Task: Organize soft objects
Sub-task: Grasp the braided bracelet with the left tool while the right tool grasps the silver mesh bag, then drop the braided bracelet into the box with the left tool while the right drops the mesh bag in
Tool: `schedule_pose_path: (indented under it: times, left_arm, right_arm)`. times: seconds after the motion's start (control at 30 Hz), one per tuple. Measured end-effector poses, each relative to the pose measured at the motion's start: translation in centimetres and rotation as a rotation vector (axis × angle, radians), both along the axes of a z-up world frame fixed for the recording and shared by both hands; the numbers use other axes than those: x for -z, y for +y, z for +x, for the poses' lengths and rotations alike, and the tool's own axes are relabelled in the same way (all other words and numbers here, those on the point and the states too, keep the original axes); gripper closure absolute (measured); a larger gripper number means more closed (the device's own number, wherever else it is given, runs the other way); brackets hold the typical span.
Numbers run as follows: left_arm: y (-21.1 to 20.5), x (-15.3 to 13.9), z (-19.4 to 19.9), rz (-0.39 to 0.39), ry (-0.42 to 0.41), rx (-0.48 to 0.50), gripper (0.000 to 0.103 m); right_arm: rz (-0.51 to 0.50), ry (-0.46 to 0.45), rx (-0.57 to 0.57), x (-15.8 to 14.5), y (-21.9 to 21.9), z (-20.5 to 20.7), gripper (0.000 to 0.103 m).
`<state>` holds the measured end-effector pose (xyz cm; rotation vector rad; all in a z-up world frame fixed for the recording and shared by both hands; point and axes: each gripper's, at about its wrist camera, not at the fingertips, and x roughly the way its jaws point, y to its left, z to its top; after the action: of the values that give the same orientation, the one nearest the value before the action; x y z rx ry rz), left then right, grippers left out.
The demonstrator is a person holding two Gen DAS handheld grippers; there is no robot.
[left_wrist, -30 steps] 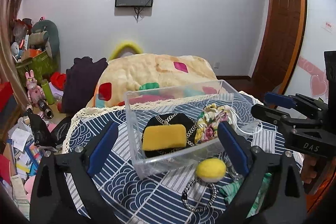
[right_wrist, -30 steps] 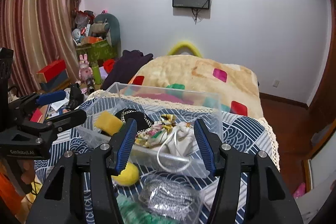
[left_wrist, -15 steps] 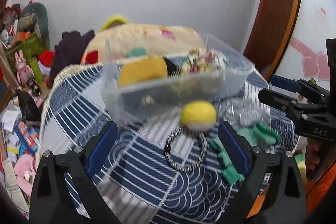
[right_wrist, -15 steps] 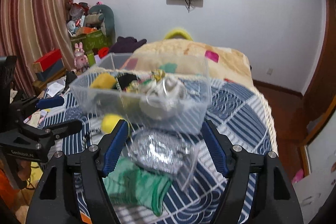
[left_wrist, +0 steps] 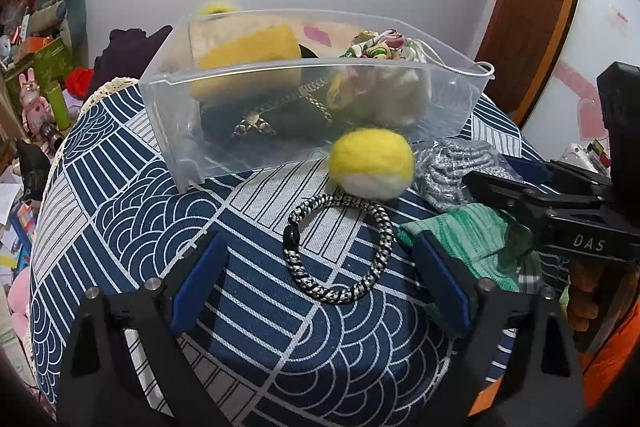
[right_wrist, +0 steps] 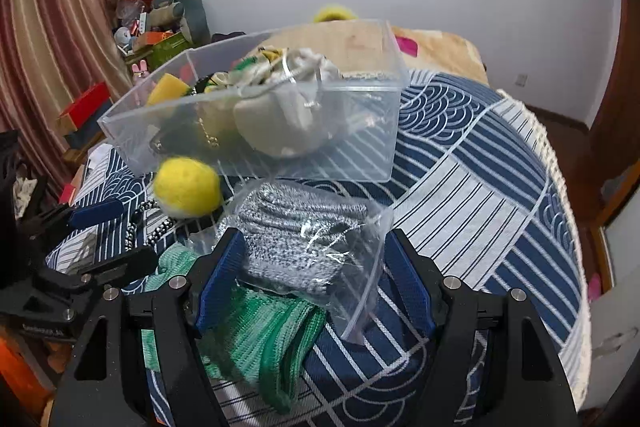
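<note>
Left gripper (left_wrist: 320,279): jaws wide, holding nothing, low over the surface (left_wrist: 132,211) with the band (left_wrist: 338,247) lying between the tips.
Right gripper (right_wrist: 314,283): jaws wide too, nothing held; the bag (right_wrist: 308,239) sits between the tips, the green cloth (right_wrist: 256,327) under the left one.
Bin (left_wrist: 320,99): at 12 o'clock in both views, already holding a yellow sponge (left_wrist: 248,55), a floral pouch and a dark chained item.
Ball (left_wrist: 370,163): loose, touching the bin's front wall, at 1 o'clock of the band.
Risk, band: it looks joined to the ball, though the link is hidden; lift one and the other may swing or drag.
Risk, ball: round and light, so a nudge from a jaw could roll it off the surface.
Risk, bag: slick plastic, likely to slip out of a shallow pinch.
Risk, cloth: lying under the bag's near edge, it may get pinched along with it.
Risk, grippers: close side by side, the right one at 3 o'clock in the left view, so a clash is possible if both reach at once.
</note>
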<state>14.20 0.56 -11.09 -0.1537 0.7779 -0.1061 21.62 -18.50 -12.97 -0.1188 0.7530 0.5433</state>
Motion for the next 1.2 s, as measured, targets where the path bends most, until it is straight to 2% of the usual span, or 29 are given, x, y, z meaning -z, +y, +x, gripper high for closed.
schedule_pose_path:
  times: [0.03, 0.1, 0.17, 0.33, 0.43, 0.53, 0.73, 1.2]
  left_arm:
    - [0.0, 0.0, 0.0, 0.006, -0.005, -0.001, 0.025]
    - [-0.2, 0.2, 0.1, 0.014, -0.005, 0.004, 0.030]
    - [-0.3, 0.4, 0.3, 0.017, 0.000, 0.010, 0.034]
    - [-0.1, 0.6, 0.2, 0.034, -0.026, 0.008, 0.059]
    - [0.2, 0.6, 0.1, 0.031, -0.031, 0.009, 0.072]
    - [0.3, 0.5, -0.1, 0.032, -0.035, 0.014, 0.079]
    - [0.5, 0.1, -1.4, 0.022, -0.046, 0.018, 0.087]
    - [0.8, -3.2, -4.4, 0.024, -0.130, 0.005, 0.088]
  right_arm:
    - [0.005, 0.005, -0.002, 0.1, -0.1, 0.0, 0.033]
    - [0.016, 0.015, -0.007, 0.2, -0.2, 0.1, 0.035]
    - [0.034, 0.025, -0.024, 0.3, -0.5, 0.0, 0.044]
    - [0.050, 0.017, -0.052, 0.3, -0.8, -0.6, 0.065]
    - [0.052, 0.001, -0.056, 0.2, -0.9, -0.7, 0.071]
    - [0.055, -0.012, -0.048, -0.1, -0.8, -0.8, 0.075]
    - [0.045, -0.068, -0.017, -1.4, -0.9, -1.4, 0.079]
    - [0.074, -0.154, -0.018, -4.1, -1.6, -3.1, 0.079]
